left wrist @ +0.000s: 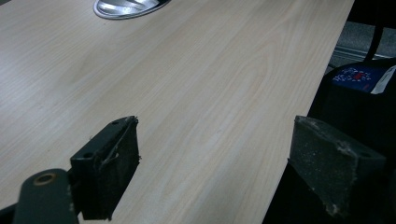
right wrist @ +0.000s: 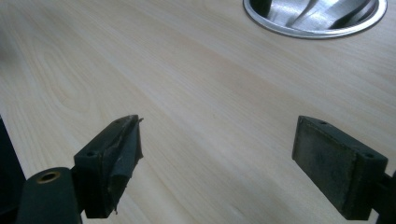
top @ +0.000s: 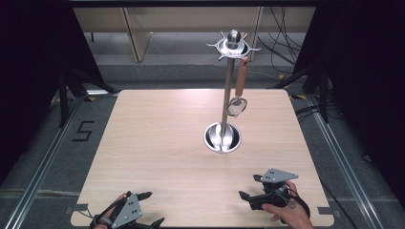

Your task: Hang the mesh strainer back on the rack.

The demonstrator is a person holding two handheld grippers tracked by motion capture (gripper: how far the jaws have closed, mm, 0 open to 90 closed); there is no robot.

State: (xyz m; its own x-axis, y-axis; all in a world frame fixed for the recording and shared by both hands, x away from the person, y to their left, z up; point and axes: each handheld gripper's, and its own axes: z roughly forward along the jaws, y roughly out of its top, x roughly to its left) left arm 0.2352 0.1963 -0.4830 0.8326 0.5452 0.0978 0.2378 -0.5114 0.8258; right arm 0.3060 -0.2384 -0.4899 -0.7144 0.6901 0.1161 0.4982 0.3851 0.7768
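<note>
Both grippers released; wooden-handled steel strainer (top: 240,90) hangs upright on chrome stand (top: 228,90), ahead of nearer right gripper (top: 252,190).

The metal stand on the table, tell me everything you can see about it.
The stand is shiny metal: a round dish-like base resting on the wooden table, a thin upright pole, and a ring of curved hooks under a ball knob at the top. It stands upright, right of the table's middle. A small strainer with a wooden handle hangs from one hook beside the pole. Both grippers, the left and the right, are near the table's front edge, apart from the stand.
</note>
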